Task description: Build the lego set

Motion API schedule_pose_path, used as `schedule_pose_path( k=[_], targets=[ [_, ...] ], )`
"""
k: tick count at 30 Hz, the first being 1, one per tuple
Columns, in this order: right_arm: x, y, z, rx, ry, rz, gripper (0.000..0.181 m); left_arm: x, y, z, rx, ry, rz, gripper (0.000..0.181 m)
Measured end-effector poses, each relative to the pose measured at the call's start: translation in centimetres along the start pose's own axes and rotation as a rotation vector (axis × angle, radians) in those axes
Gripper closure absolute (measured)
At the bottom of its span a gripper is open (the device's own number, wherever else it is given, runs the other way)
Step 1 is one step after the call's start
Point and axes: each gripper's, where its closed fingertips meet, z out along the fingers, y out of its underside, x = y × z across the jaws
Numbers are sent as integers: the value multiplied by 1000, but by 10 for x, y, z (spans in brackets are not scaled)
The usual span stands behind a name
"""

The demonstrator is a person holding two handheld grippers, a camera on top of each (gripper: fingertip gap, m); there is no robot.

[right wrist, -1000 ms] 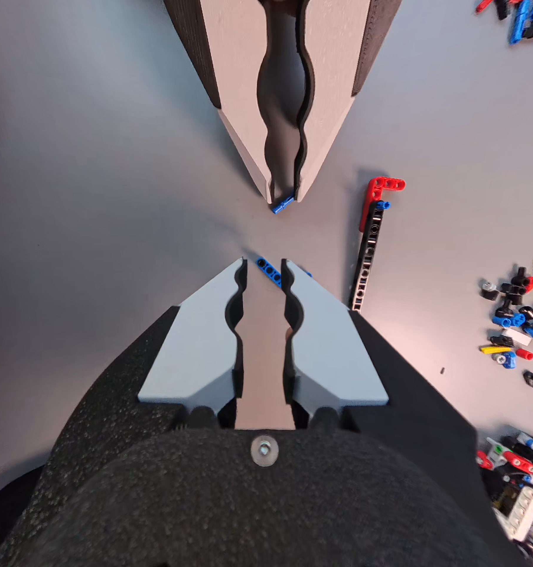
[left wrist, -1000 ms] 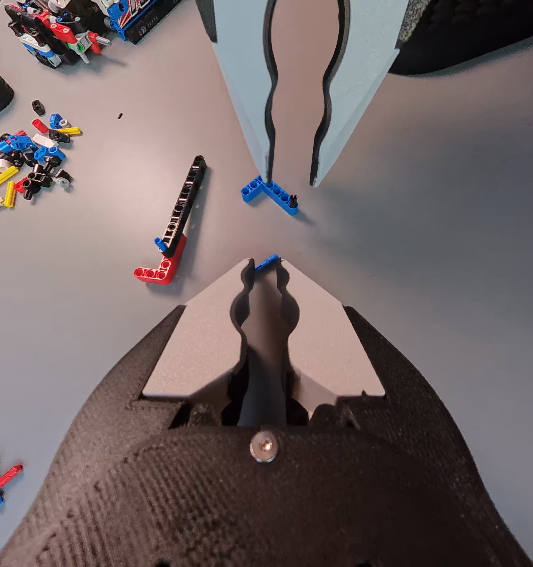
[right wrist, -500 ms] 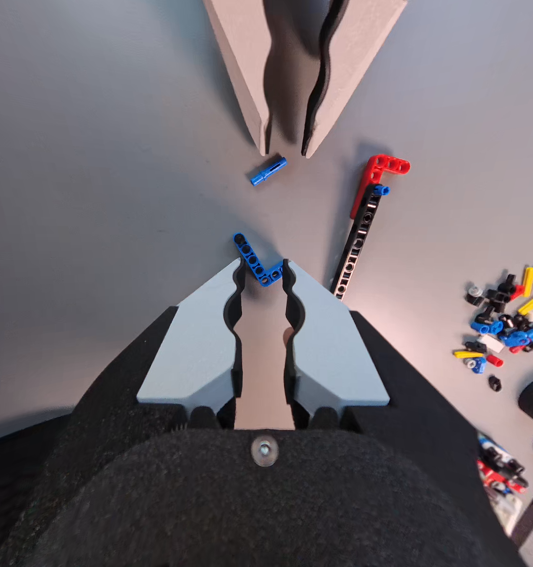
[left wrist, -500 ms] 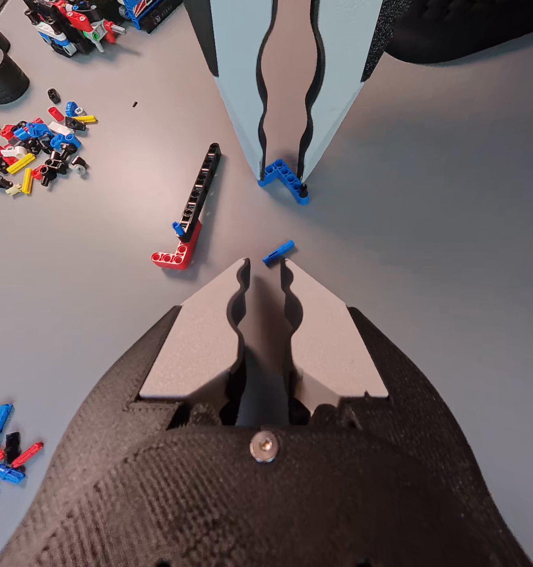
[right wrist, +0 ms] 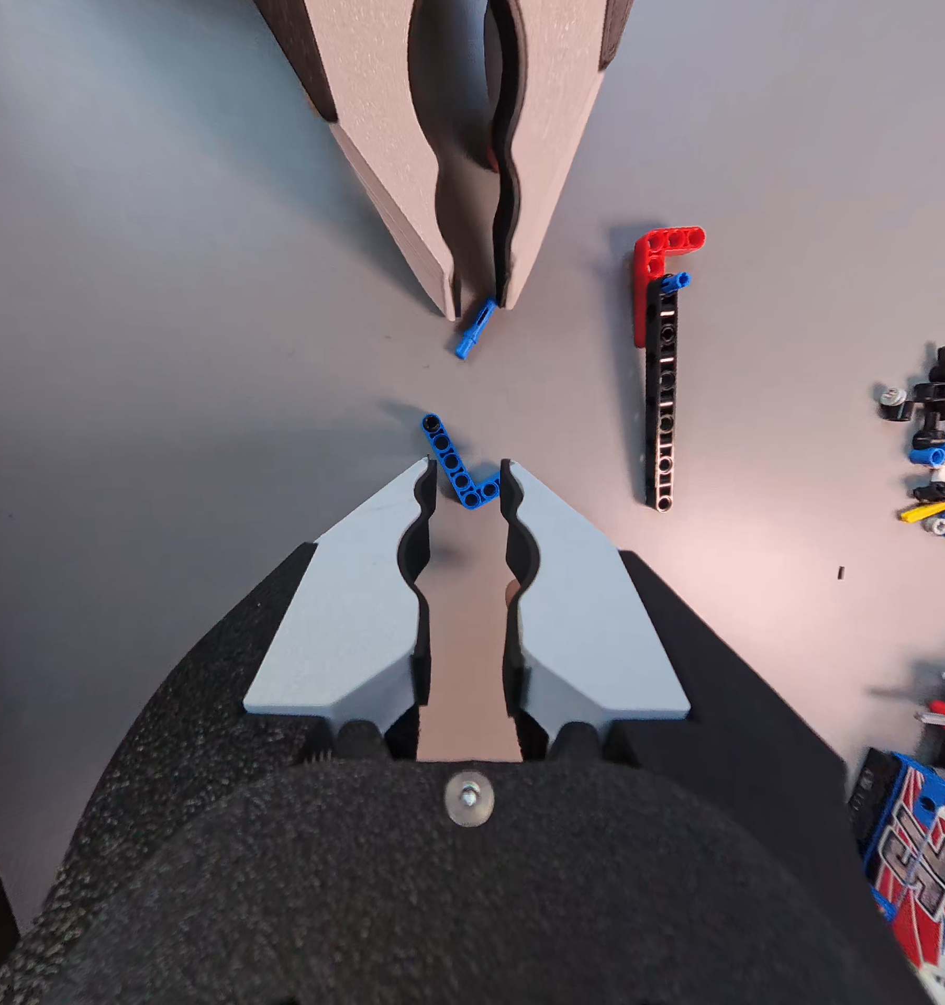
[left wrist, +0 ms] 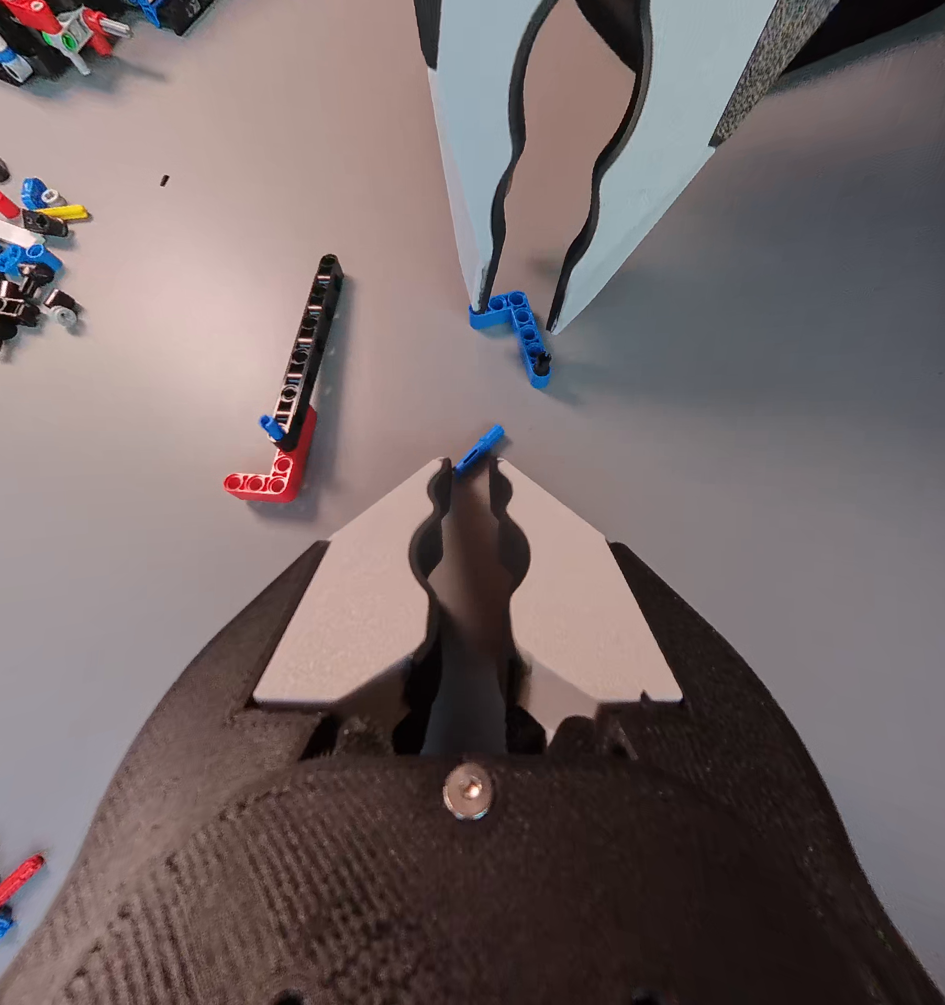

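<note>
A blue L-shaped beam (left wrist: 518,326) lies flat on the grey table (left wrist: 785,489), with a small black pin (left wrist: 542,361) in its far end. My right gripper (right wrist: 467,463) is open, and the beam's corner (right wrist: 467,489) lies between its fingertips, its short arm against one tip. A short blue pin (left wrist: 478,448) lies just ahead of my left gripper (left wrist: 469,462). The left jaws are narrowly open with the pin's near end between the tips, against one finger. The pin also shows in the right wrist view (right wrist: 474,329).
A long black beam (left wrist: 309,342) is joined to a red L-beam (left wrist: 269,478) by a blue pin, left of the grippers. A pile of small parts (left wrist: 18,261) lies farther left, a part-built model (left wrist: 35,32) at the back. A printed box (right wrist: 927,870) is near right. About 6 cm separates my left fingertips from my right.
My left gripper has moved forward onto the blue pin and its jaws have narrowed around the pin's end. My right gripper's jaws have widened, and the blue L-beam has turned between them.
</note>
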Motion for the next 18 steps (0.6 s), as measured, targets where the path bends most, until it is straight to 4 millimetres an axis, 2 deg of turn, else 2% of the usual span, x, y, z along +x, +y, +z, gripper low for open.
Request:
schedule_pose_path(
  k=[2, 9, 15, 18],
  targets=[
    [-1, -7, -5, 64, 1, -16, 159, 2, -1, 1, -7, 1, 13, 176],
    [-2, -30, -25, 298, 59, -59, 160, 4, -6, 2, -2, -51, 32, 179],
    [4, -42, -50, 528, 124, -1, 161, 9, -53, -25, 329, 79, -179, 179],
    [9, -44, -60, 632, 119, 92, 165, 13, -65, -35, 423, 140, -235, 179]
  ],
)
